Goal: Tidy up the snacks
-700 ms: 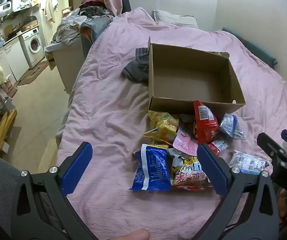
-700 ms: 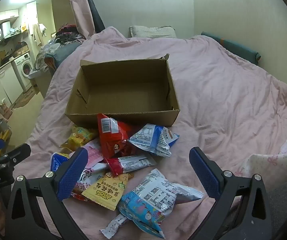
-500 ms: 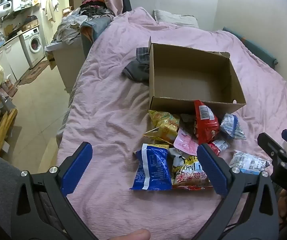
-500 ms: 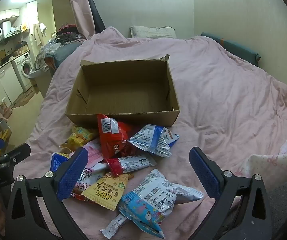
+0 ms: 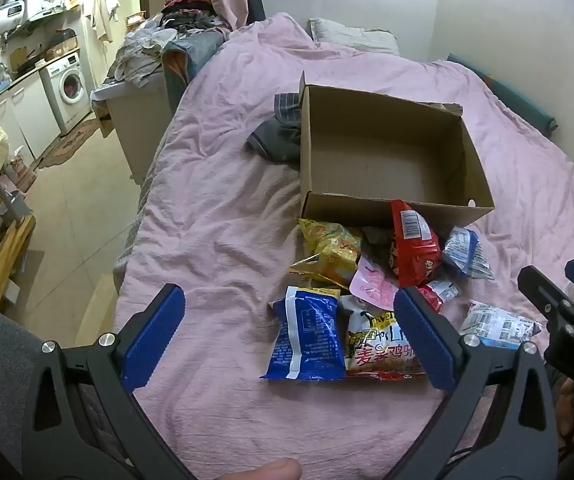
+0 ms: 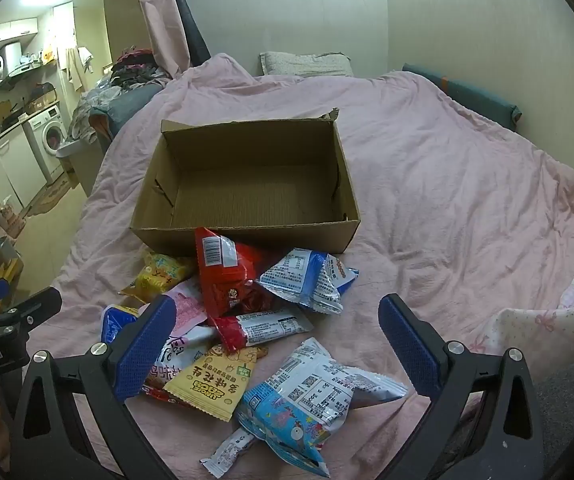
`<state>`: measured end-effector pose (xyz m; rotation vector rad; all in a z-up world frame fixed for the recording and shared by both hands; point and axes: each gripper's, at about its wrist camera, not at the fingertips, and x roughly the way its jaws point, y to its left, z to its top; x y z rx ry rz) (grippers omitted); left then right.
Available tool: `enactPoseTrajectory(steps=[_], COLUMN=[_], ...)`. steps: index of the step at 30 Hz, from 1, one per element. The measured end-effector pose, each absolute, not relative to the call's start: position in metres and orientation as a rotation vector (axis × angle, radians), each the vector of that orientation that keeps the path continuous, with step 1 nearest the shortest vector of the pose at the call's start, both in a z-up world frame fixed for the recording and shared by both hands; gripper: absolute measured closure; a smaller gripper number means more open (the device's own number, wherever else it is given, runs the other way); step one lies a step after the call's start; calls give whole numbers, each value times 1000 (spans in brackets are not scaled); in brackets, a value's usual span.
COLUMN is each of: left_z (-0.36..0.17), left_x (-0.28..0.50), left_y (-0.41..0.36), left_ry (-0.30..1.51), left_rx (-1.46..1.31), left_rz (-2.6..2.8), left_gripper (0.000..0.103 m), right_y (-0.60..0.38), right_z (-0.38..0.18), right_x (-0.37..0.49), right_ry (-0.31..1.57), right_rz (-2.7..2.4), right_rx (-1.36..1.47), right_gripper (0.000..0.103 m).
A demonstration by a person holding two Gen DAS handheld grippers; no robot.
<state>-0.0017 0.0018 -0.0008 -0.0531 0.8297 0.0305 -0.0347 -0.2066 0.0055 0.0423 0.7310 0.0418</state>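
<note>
An empty cardboard box (image 5: 387,148) (image 6: 247,176) sits open on a pink bed. Several snack packets lie heaped in front of its near wall: a red packet (image 5: 413,248) (image 6: 223,272) leaning on the box, a yellow packet (image 5: 333,246), a dark blue packet (image 5: 307,340), a light blue packet (image 6: 311,400) and a yellow-orange packet (image 6: 211,380). My left gripper (image 5: 287,332) hovers above the near edge of the heap, open and holding nothing. My right gripper (image 6: 275,344) is also open and empty above the heap. Each gripper shows at the edge of the other's view.
Dark folded clothing (image 5: 279,136) lies left of the box. A pillow (image 6: 307,65) sits at the head of the bed, a teal bolster (image 6: 467,98) along the wall. The bed's left edge drops to a tiled floor (image 5: 71,208) with a washing machine (image 5: 69,88) beyond.
</note>
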Motion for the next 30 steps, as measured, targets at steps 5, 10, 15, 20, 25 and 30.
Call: enactPoseTrajectory(steps=[5, 10, 15, 20, 25, 30], left_z=[-1, -1, -1, -1, -6, -6], left_x=[-1, -1, 0, 0, 0, -1], left_y=[2, 3, 3, 3, 5, 5], left_ry=[831, 834, 836, 836, 835, 834], left_rx=[-54, -53, -53, -52, -52, -51], left_rz=[29, 31, 30, 31, 35, 37], left_gripper=[0, 0, 0, 0, 0, 0], right_y=[-206, -206, -206, -207, -207, -207], right_z=[5, 5, 5, 5, 5, 4], right_x=[-35, -35, -35, -35, -35, -34], right_ry=[731, 730, 731, 731, 730, 732], right_rz=[42, 42, 42, 41, 42, 42], right_rx=[42, 43, 42, 44, 44, 45], right_gripper=[0, 0, 0, 0, 0, 0])
